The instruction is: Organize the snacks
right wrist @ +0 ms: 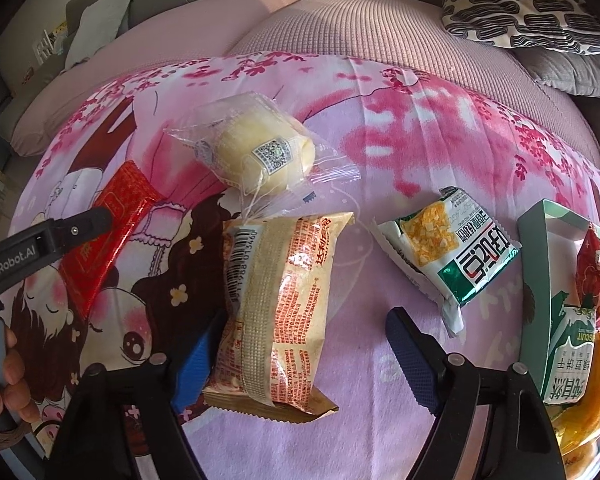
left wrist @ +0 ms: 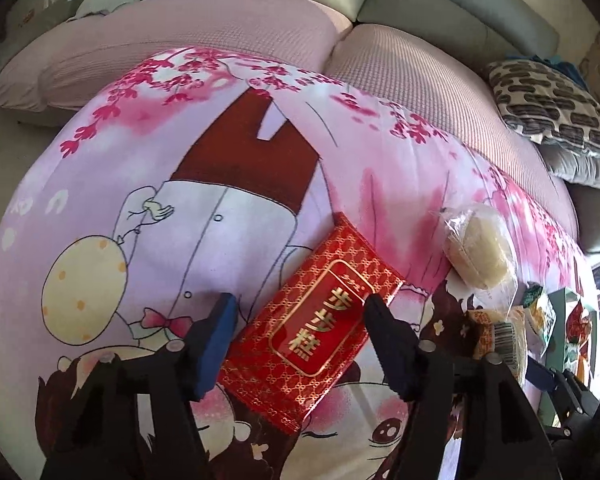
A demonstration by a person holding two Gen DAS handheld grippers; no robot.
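In the left wrist view, the left gripper [left wrist: 300,312] was seen pointed down over a red foil snack packet [left wrist: 314,326] lying on a cartoon-printed pink blanket [left wrist: 140,184]. The jaws were spread to either side of the packet; the right pad seemed to touch its edge, but a firm pinch could not be confirmed. Gold characters reading 步步糕 were printed on the packet's label. To do the step well, the packet should probably be squeezed across its narrow width, near the middle, so that the foil is not let slip. A clear-wrapped pale bun [left wrist: 480,252] lay just beyond.

In the right wrist view, the right gripper [right wrist: 300,344] was held open around an orange-printed bread packet [right wrist: 276,316] with a barcode; the left pad lay against it, the right pad apart. "GenRobot.AI" was read on the left gripper's arm. A green biscuit packet [right wrist: 456,252] lay near a green box [right wrist: 540,232] partly filled with snacks, judged the likely destination.
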